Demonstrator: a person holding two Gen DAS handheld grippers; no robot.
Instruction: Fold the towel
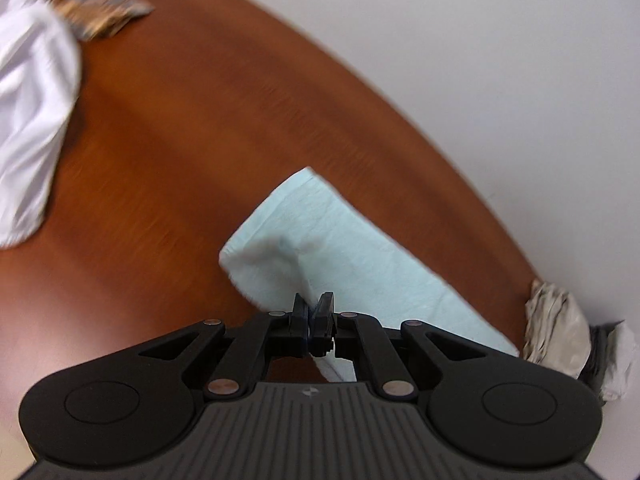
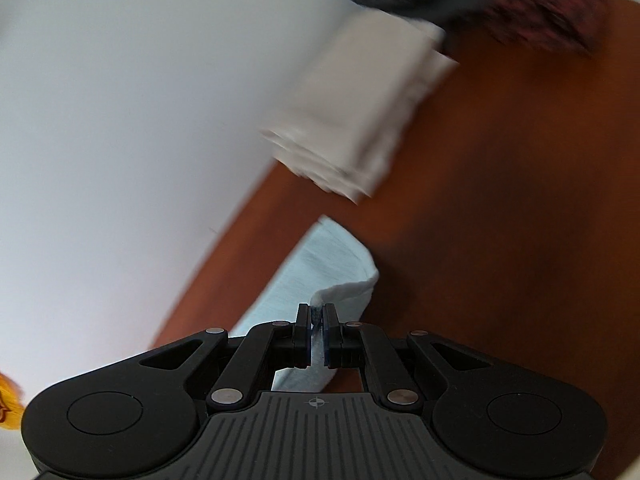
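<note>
Left wrist: blurred, no writing legible; left gripper pinches towel.

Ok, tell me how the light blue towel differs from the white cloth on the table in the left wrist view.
The light blue towel is pinched in the shut left gripper, with an edge raised; the white cloth lies untouched at the far left. The light blue towel looks flat and partly folded, while the white cloth is a rumpled heap. They differ in colour, pale blue against white. Both rest on the brown wooden table.
</note>
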